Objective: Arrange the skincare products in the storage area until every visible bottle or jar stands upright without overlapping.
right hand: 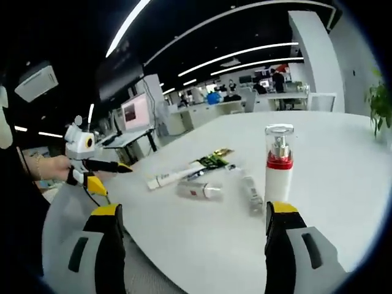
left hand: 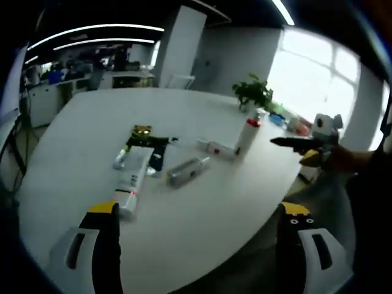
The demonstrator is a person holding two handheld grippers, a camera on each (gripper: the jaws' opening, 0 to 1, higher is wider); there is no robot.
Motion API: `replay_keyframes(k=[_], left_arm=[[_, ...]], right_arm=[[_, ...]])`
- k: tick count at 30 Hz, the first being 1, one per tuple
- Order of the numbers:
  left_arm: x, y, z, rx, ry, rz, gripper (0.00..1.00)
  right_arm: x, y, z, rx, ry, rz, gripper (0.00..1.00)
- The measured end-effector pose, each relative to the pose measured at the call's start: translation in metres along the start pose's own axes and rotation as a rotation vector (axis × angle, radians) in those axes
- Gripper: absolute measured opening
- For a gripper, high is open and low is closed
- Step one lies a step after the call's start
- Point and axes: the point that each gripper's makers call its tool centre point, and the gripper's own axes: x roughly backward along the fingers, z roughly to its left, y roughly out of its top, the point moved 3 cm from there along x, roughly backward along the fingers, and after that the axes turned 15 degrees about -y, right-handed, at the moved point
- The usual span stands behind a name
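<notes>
One pump bottle [right hand: 279,160] stands upright at frame right on the white tabletop [right hand: 343,184]; several tubes [left hand: 133,177] lie flat mid-frame. Left hand-held gripper [left hand: 199,236] and right hand-held gripper [right hand: 193,236] hover spread, empty

Labels on the lying tubes [left hand: 133,177] are too blurred to read.

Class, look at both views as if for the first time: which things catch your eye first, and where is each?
The white pump bottle with its red band and clear cap stands upright on the white table, just beyond the right gripper, whose jaws are open. Left of it, tubes and bottles lie flat in a loose cluster near the table's middle. A potted plant stands at the far edge by the window.
</notes>
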Motion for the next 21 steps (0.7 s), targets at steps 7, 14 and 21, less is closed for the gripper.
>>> replay_keyframes(k=[7,14,21], left_arm=[[0.0,-0.001,0.004,0.006,0.009,0.007,0.99],[0.0,-0.003,0.006,0.001,0.005,0.055,0.99],[-0.003,-0.001,0.021,0.017,0.018,0.105,0.94]], right_arm=[[-0.006,-0.01,0.001,0.027,0.016,0.037,0.99],[-0.004,-0.011,0.004,0.019,0.019,0.043,0.99],[-0.004,-0.012,-0.001,0.0,0.004,0.042,0.99]])
